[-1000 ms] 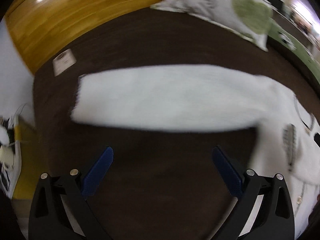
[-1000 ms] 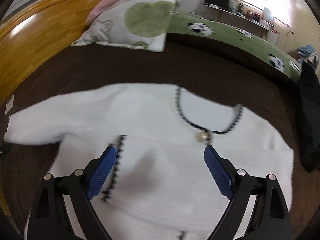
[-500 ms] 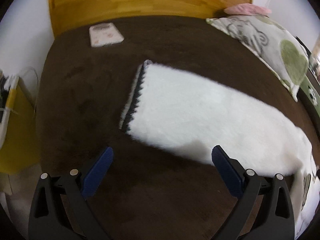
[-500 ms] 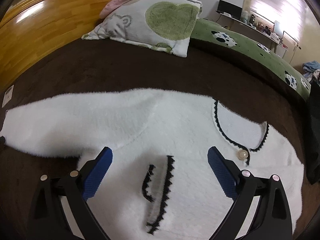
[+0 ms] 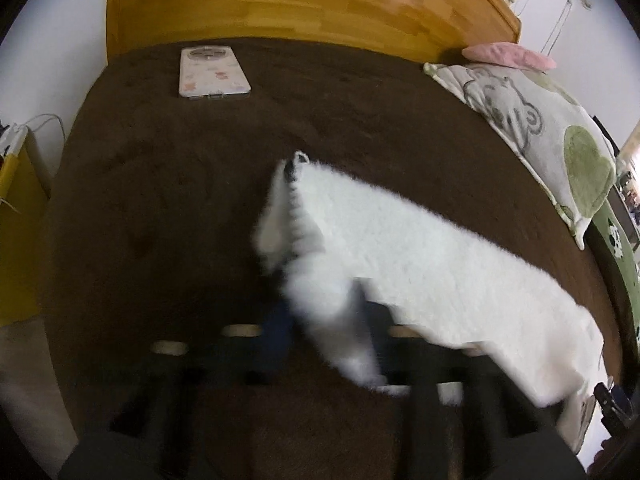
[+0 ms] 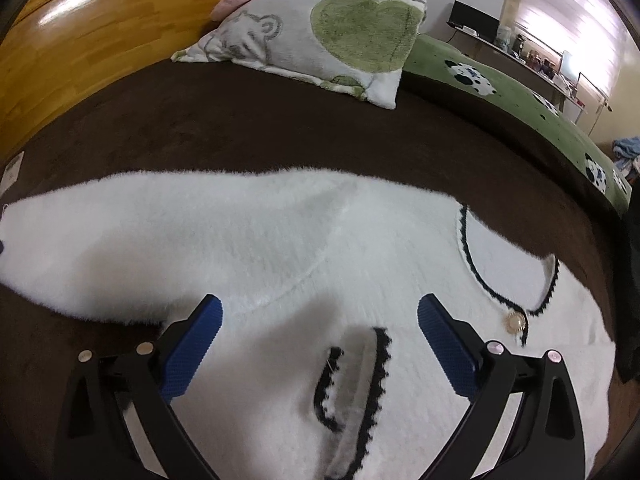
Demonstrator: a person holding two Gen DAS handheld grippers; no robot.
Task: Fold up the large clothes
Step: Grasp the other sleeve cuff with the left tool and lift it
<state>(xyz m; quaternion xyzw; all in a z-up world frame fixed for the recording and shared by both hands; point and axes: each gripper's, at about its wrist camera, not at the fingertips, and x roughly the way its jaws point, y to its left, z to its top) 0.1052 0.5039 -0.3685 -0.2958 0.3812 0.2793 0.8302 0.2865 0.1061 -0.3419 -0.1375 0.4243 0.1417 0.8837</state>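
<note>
White fluffy cardigan with black zigzag trim spread flat on a dark brown bed cover, sleeve stretched out toward the wooden headboard. Left gripper, heavily blurred, pressed together on the cuff end of the fluffy white sleeve, cuff lifted and bunched just off the cover. Right gripper spread wide, blue pads apart, hovering empty above the cardigan's chest, near a black-edged pocket and a round pearly button. Grey pillow with a green heart beyond the cardigan; a small white phone-like case well apart from the cuff, near the headboard. Apparently the first fold: sleeve being taken up to lay across the body. Next move likely calling for carrying the cuff inward over the chest while keeping the body flat; slippery pile may slide or drag the shoulder along.
</note>
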